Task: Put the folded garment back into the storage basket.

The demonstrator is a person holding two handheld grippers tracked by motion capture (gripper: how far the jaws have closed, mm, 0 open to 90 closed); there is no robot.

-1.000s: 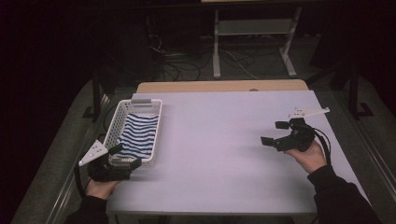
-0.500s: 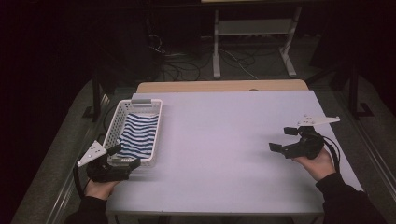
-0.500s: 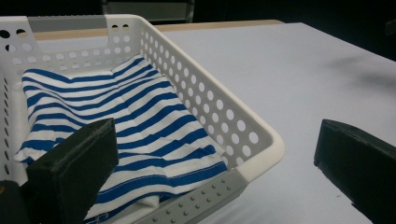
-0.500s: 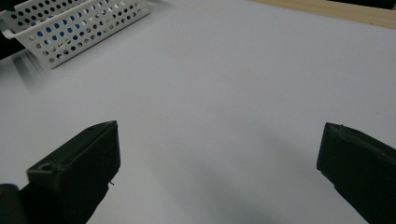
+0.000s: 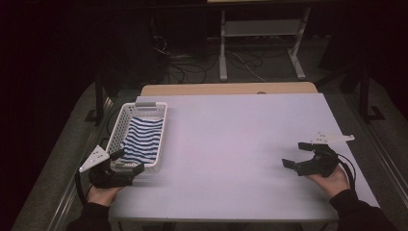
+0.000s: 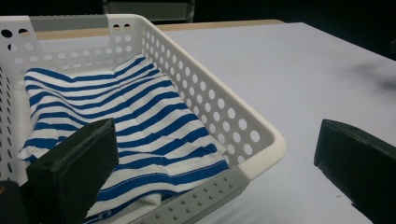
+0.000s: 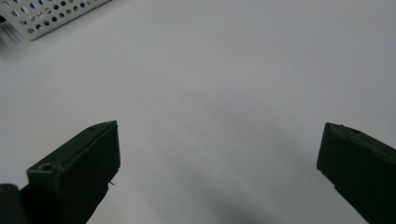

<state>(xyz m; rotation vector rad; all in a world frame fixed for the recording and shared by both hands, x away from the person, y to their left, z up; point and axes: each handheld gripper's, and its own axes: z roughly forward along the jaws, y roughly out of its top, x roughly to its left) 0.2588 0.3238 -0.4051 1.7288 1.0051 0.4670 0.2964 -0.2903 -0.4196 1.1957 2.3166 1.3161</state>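
Your left tool (image 5: pixel 127 161) sits at the basket's (image 5: pixel 120 126) near end, jaws wide, straddling its near right corner, holding nothing. The cloth (image 5: pixel 143 138), blue-and-white striped, lies flat inside the basket. Your right tool (image 5: pixel 299 154) is well apart from the basket, low over the bare surface (image 5: pixel 231 144), jaws wide, empty, pointing toward the basket.

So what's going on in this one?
A person at a white table holds a gripper in each hand. The left gripper sits open at the near end of a white perforated basket that holds a folded blue-and-white striped cloth; one jaw is over the cloth, the other outside the rim. The right gripper hangs open over bare table, holding nothing.
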